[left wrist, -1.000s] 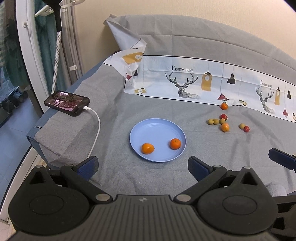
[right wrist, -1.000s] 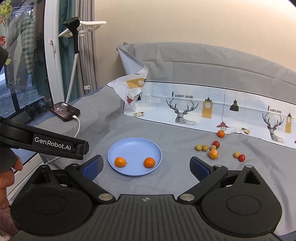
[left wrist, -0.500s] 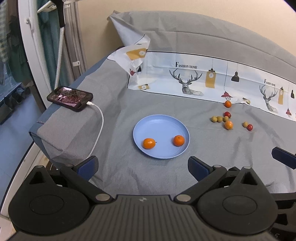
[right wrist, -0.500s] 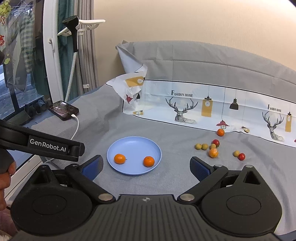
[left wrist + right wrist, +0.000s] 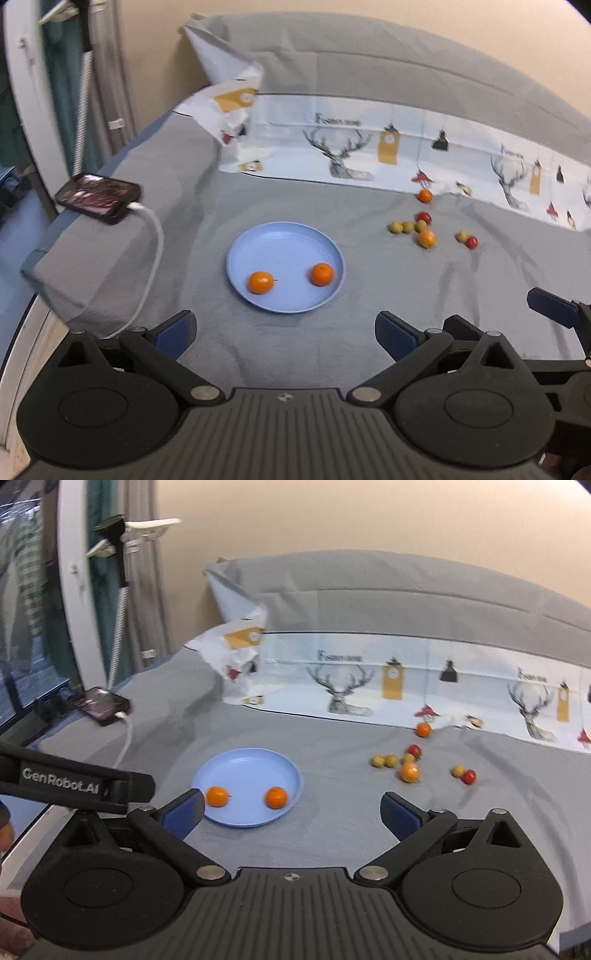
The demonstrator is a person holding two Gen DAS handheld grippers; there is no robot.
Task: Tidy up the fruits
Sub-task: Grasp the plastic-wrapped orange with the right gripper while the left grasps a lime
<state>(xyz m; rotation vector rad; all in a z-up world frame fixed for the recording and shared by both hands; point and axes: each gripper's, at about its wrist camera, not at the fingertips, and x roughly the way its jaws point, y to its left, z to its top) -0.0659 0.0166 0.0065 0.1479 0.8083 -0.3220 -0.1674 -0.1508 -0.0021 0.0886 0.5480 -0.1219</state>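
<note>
A light blue plate (image 5: 284, 240) (image 5: 243, 764) lies on the grey sheet and holds two small oranges (image 5: 261, 282) (image 5: 322, 274). To its right several loose fruits lie scattered: yellow-green ones (image 5: 400, 227), red ones (image 5: 471, 242), an orange one (image 5: 426, 238) and another orange (image 5: 424, 195) by the printed cloth. My left gripper (image 5: 284, 338) is open and empty, just short of the plate. My right gripper (image 5: 291, 810) is also open and empty, its left finger near the plate's front-left rim. The right gripper's fingertip (image 5: 550, 306) shows at the left view's right edge.
A black phone (image 5: 98, 198) with a white charging cable (image 5: 153, 236) rests at the sheet's left edge. A white deer-print cloth (image 5: 369, 147) runs along the back, with a grey pillow (image 5: 406, 590) behind it. A white door frame and curtain stand at left.
Both grippers have drifted slightly, and both now-frames are motion-blurred. The plate has slid left in the right wrist view. Fruits and plate have not moved on the sheet.
</note>
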